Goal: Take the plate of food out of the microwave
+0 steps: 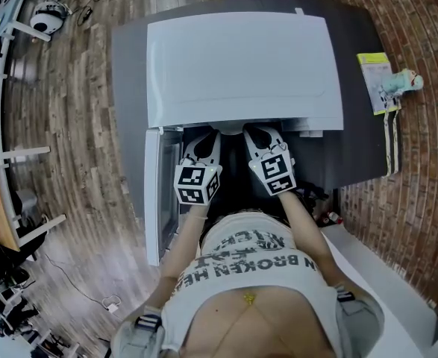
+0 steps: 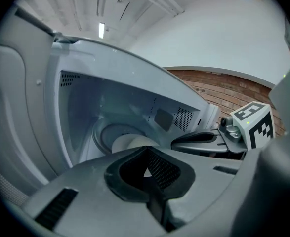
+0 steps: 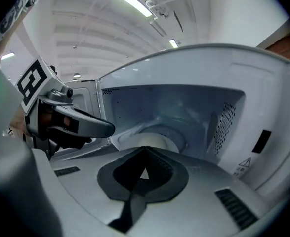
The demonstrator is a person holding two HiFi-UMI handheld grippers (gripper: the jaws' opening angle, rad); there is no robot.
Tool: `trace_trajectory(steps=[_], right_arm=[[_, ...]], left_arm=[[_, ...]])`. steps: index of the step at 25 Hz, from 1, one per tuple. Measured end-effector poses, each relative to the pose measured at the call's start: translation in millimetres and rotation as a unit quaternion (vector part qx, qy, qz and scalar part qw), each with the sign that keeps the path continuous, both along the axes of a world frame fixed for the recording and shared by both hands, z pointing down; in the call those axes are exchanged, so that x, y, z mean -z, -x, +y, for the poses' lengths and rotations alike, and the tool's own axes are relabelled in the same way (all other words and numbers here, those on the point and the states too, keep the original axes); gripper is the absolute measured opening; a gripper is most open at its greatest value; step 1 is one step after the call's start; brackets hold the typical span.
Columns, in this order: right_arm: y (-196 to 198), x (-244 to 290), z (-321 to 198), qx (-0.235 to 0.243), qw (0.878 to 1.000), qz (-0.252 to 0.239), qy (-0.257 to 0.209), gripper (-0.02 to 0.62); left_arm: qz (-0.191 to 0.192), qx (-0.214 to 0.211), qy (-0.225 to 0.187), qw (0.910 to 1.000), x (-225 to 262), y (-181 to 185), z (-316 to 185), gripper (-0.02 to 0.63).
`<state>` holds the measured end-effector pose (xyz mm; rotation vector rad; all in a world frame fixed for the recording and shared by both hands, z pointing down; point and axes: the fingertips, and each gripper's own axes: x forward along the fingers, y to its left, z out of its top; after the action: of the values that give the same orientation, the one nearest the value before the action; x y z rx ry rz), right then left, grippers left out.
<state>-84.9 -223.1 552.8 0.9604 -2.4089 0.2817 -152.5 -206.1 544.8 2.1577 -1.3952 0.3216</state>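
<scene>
Inside the oven's mouth, the left gripper [image 2: 145, 149] had its jaws brought together at the tips, with only a small gap lower down between the dark pads [image 2: 162, 169]. Nothing could be seen clamped between them. The right gripper [image 3: 145, 149] was the same, its jaws closed tip to tip with nothing visibly held. Both pointed into the cavity side by side, and each camera caught the other gripper's marker cube [image 2: 253, 122] close by.

Just beyond both sets of tips lay the pale plate [image 2: 127, 143], sitting on the glass turntable [image 2: 103, 132] on the cavity floor. Whether either gripper touched it could not be told, and no food on it could be made out.

From the head view, the white microwave [image 1: 241, 66] stood on a dark grey table [image 1: 353, 148]. Its door [image 1: 153, 192] was swung open to the left. A yellow-green packet [image 1: 375, 80] rested on the table's right edge, well apart from the grippers.
</scene>
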Motion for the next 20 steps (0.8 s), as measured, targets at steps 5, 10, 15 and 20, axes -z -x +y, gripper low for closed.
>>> trace_trajectory(steps=[5, 10, 15, 20], right_arm=[[-0.1, -13.8, -2.3, -0.002, 1.0, 0.004, 0.018, 0.008], [-1.1, -16.9, -3.2, -0.005, 1.0, 0.003, 0.025, 0.008], [-3.3, -19.6, -3.6, -0.007, 1.0, 0.006, 0.028, 0.008], [-7.2, -22.0, -3.9, -0.012, 0.999, 0.006, 0.031, 0.008]], left_arm=[[0.011, 0.009, 0.022, 0.9997, -16.8, 3.5, -3.2, 0.006], [0.084, 0.056, 0.064, 0.9929, -34.5, 11.1, -3.5, 0.008], [0.152, 0.093, 0.098, 0.9792, -50.0, 15.1, 0.0, 0.008], [0.206, 0.128, 0.113, 0.9635, -58.6, 16.2, -0.4, 0.039]])
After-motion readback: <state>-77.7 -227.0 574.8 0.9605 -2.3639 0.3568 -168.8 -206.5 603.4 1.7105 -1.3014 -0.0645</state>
